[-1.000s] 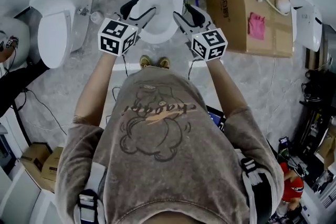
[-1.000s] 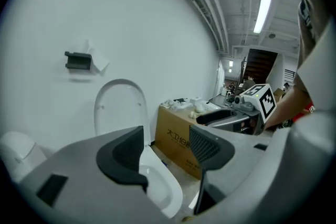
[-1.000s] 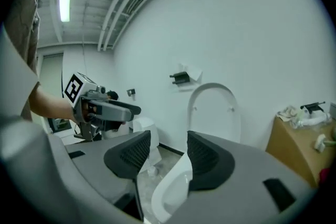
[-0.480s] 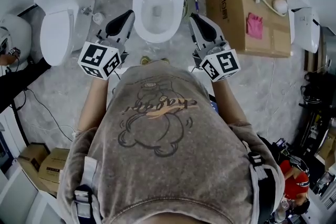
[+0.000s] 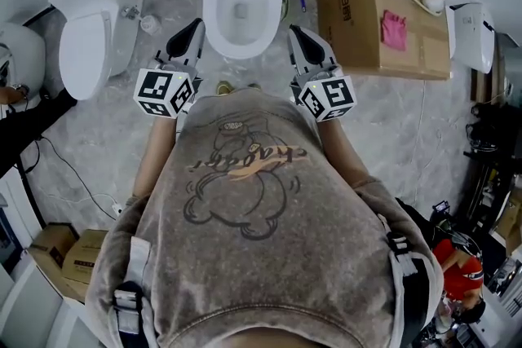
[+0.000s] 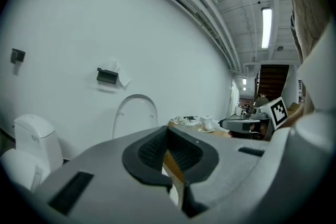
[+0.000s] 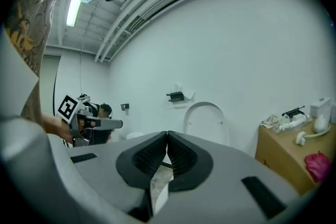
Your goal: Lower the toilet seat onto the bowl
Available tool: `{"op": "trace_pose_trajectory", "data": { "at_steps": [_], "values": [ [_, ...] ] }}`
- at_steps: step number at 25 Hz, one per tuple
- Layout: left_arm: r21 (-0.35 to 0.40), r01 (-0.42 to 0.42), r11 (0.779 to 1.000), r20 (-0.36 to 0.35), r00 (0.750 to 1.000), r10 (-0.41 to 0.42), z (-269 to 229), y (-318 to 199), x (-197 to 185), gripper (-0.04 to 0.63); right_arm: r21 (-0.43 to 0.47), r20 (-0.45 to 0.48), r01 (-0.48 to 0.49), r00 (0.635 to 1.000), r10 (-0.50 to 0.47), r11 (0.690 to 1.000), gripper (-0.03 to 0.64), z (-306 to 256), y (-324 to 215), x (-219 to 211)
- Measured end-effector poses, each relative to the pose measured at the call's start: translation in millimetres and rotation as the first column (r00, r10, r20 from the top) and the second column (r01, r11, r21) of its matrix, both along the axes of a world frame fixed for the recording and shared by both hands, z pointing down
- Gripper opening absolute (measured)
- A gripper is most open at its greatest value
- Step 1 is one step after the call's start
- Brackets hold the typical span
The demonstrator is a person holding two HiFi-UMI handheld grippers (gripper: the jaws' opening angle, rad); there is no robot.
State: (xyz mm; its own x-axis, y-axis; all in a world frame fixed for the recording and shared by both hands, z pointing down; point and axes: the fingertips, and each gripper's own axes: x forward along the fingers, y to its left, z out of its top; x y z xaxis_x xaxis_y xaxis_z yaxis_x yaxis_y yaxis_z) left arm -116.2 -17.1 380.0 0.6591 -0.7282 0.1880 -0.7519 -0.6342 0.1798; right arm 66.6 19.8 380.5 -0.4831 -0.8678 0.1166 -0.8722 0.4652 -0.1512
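Observation:
The white toilet (image 5: 241, 6) stands at the top middle of the head view, its seat ring (image 5: 218, 22) lying flat on the bowl. Its lid (image 6: 135, 113) stands upright against the wall, also seen as a white arch lid (image 7: 206, 122) in the right gripper view. My left gripper (image 5: 194, 28) hangs just left of the bowl's front, apart from it, jaws shut with nothing between them. My right gripper (image 5: 295, 33) hangs just right of the bowl, likewise shut and empty. The left gripper (image 6: 168, 131) and right gripper (image 7: 167, 136) each show pads pressed together.
A second white toilet (image 5: 86, 28) stands at the left. A large cardboard box (image 5: 359, 8) at the right carries a pink cloth (image 5: 394, 29) and a white hand shower (image 5: 432, 1). My yellow shoes (image 5: 236, 85) are just before the bowl. Small boxes (image 5: 65, 253) sit lower left.
Both grippers have drawn back from the bowl's rim toward my body and spread to either side. Their jaws went from open to shut.

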Motion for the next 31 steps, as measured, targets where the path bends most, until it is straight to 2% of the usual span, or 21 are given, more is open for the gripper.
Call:
{"op": "trace_pose_trajectory", "data": {
  "at_steps": [8, 31],
  "values": [
    [-0.026, 0.013, 1.0, -0.015, 1.0, -0.014, 10, -7, 3, 0.009, -0.021, 0.004, -0.001, 1.0, 0.001, 1.0, 0.028, 8, -1, 5],
    [-0.052, 0.032, 0.998, 0.007, 0.999, -0.032, 17, -16, 12, 0.009, -0.019, -0.003, -0.007, 1.0, 0.007, 1.0, 0.028, 9, -18, 16]
  ]
}}
